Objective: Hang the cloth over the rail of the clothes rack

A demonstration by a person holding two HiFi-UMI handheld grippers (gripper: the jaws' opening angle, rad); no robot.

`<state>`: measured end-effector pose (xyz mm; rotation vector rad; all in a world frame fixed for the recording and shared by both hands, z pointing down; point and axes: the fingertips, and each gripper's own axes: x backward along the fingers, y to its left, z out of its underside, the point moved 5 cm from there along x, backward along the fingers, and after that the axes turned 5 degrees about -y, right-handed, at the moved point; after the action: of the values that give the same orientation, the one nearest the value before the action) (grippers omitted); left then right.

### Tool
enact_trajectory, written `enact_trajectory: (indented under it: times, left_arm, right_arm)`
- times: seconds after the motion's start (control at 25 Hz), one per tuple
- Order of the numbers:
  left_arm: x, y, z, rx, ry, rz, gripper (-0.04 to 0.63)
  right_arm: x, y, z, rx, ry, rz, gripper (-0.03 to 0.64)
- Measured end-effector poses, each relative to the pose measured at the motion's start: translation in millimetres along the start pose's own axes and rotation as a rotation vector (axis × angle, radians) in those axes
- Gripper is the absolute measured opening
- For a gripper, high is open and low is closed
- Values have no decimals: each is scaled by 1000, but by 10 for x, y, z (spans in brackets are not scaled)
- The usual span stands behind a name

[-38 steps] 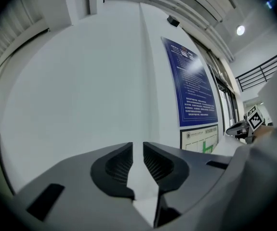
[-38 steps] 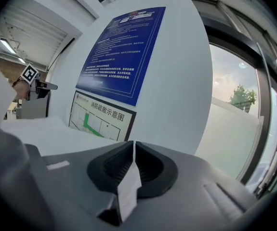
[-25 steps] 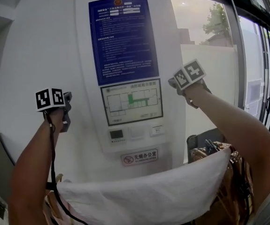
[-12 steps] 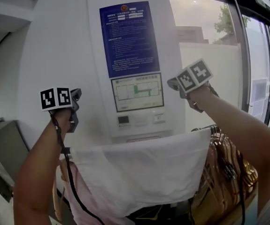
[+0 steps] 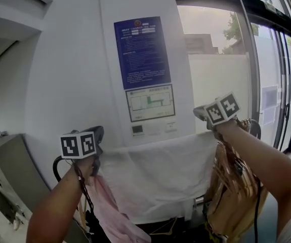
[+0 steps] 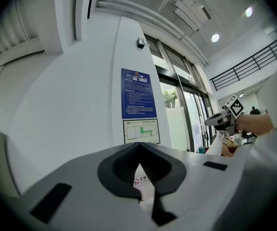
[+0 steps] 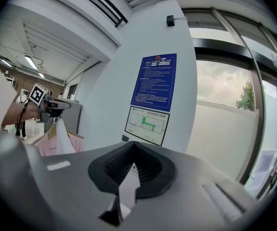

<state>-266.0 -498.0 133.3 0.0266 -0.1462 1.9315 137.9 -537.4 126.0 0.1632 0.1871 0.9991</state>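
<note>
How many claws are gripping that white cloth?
2: the left claw pinches the white cloth's top left corner, and the right claw pinches its top right corner.

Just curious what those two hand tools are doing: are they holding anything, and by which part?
A white cloth, spread between them. The jaws of the left gripper pinch one top corner, those of the right gripper the other.

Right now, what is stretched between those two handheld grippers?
A white fabric cloth spans from the left gripper to the right gripper, each pinching a top corner in its jaws; the head view shows it.
</note>
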Motion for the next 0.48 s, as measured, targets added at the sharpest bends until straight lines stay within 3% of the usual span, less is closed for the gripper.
enact_trajectory:
  times: [0.2, 0.36, 0.48]
  left_arm:
    - [457, -87, 213, -29, -11, 8, 6]
    - [692, -184, 459, -9, -18, 15, 9]
    - [819, -202, 652, -17, -12, -20, 10]
  right_arm:
    - [408, 187, 166, -32, -36, 69, 2]
    - [718, 260, 473, -62, -58, 108, 3]
    - [853, 299, 749, -71, -55, 113, 5]
